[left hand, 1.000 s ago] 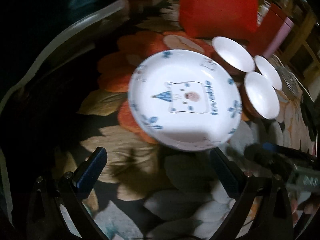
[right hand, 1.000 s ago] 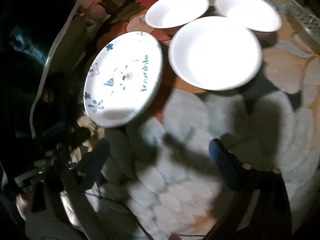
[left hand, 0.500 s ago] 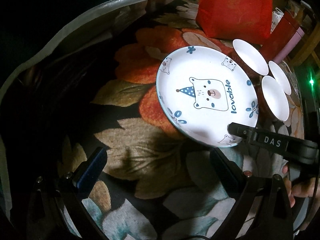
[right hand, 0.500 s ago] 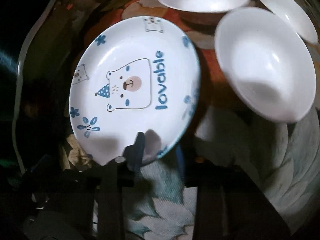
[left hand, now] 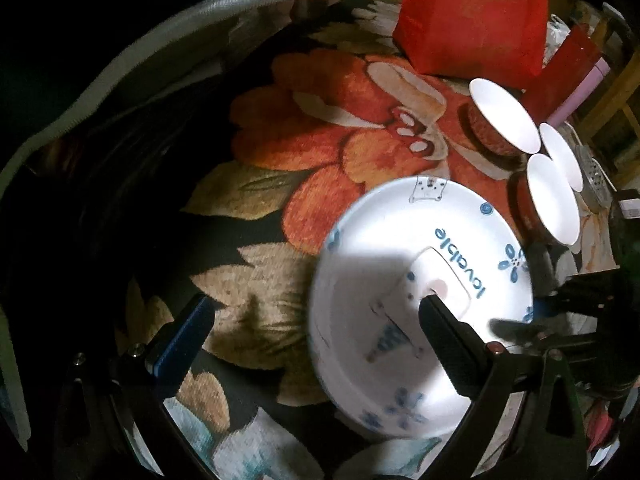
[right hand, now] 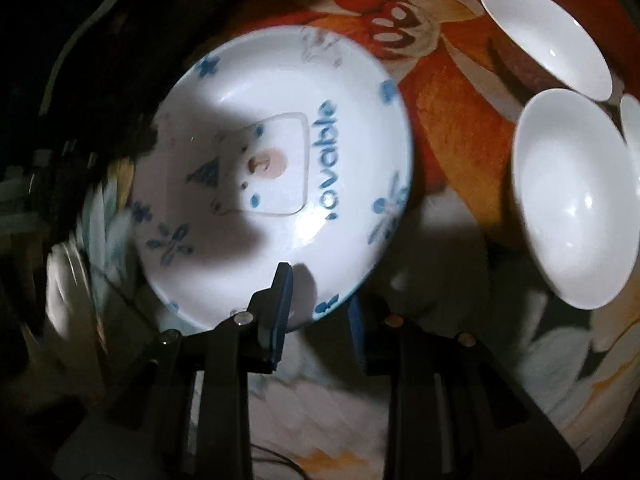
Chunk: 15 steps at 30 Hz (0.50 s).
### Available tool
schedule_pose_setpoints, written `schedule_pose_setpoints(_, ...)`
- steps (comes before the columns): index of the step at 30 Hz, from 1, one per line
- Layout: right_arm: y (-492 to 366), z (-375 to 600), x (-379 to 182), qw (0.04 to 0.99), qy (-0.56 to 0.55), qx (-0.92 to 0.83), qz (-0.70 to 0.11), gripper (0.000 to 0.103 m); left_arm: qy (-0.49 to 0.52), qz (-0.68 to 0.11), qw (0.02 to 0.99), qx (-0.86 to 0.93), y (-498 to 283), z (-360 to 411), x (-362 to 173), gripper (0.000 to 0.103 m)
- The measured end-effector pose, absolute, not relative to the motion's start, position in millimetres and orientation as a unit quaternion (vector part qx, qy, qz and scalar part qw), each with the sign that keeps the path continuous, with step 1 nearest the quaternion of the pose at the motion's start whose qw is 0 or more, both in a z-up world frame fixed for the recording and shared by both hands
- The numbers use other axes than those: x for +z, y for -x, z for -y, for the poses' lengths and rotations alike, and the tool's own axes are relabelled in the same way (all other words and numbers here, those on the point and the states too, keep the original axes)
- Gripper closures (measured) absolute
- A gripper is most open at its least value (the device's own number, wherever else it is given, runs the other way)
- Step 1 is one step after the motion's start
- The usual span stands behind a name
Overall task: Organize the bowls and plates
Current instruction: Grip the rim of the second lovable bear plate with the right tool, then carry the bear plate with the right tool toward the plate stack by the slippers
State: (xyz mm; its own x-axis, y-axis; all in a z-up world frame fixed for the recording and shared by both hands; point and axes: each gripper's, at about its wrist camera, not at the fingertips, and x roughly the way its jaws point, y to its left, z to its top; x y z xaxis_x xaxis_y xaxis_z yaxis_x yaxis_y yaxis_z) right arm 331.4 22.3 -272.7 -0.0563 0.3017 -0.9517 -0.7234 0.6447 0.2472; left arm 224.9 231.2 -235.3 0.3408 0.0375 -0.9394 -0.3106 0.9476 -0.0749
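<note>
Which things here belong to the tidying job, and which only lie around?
Belong to the job:
- bear plate
- three white bowls, such as the nearest bowl

Lying about:
- red bag
- flowered tablecloth
- pink bottle

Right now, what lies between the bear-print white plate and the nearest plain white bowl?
Only bare floral tablecloth; the right wrist view shows the plate and that bowl apart, nothing between.

Floral tablecloth (left hand: 328,128), 3 white bowls (left hand: 504,116) clustered, red bag (left hand: 472,16) behind them
</note>
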Motion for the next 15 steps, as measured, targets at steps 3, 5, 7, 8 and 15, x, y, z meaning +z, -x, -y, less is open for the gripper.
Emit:
schedule_pose_setpoints(3,-340,-10,-269,0.675,0.088,0.370,-0.632,0.074,0.135,-0.571,0.803,0.107,-226,-234,-247,0.003)
schedule_pose_setpoints(5,-344,-2,-271,0.681,0.038,0.353,-0.640,0.074,0.142,-0.575,0.799,0.102,-229,-235,-254,0.013)
schedule_pose_setpoints(7,-344,4,-274,0.688,-0.004,0.327,-0.648,0.075,0.147,-0.579,0.796,0.097,-231,-234,-260,0.023)
schedule_pose_setpoints(8,-343,5,-276,0.689,-0.015,0.315,-0.653,0.075,0.150,-0.578,0.796,0.094,-231,-233,-261,0.030)
schedule_pose_setpoints(15,-329,7,-283,0.698,-0.039,0.288,-0.654,0.087,0.155,-0.595,0.785,0.074,-237,-228,-269,0.075)
